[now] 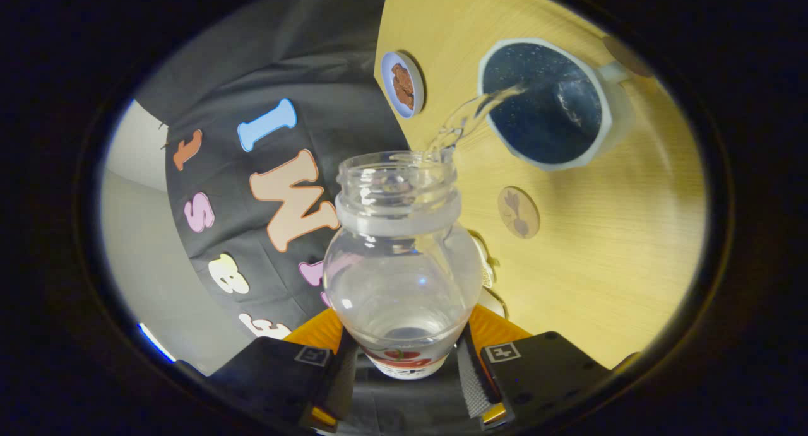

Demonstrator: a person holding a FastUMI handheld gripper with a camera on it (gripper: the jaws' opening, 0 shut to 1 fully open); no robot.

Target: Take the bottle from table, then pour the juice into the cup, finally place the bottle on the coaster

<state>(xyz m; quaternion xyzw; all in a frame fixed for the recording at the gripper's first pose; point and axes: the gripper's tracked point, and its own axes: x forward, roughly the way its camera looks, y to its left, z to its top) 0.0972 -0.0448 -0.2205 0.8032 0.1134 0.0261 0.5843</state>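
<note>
My gripper (pixel 404 360) is shut on a clear, uncapped bottle (pixel 401 272), both fingers pressing its lower body near the red label. The bottle is tipped over the wooden table (pixel 606 247), its open mouth pointing away from the fingers. A clear stream of liquid (pixel 470 117) runs from the mouth into a dark blue cup with a pale rim (pixel 544 101) just beyond. A round coaster with a white rim and a brown picture (pixel 402 84) lies on the table beside the cup, close to the booth wall.
A small round wooden disc (pixel 518 211) lies on the table between the bottle and the cup. Another brown disc (pixel 625 54) sits past the cup's handle. A pale object (pixel 485 269) is partly hidden behind the bottle. The black cloth wall (pixel 265 171) borders the table.
</note>
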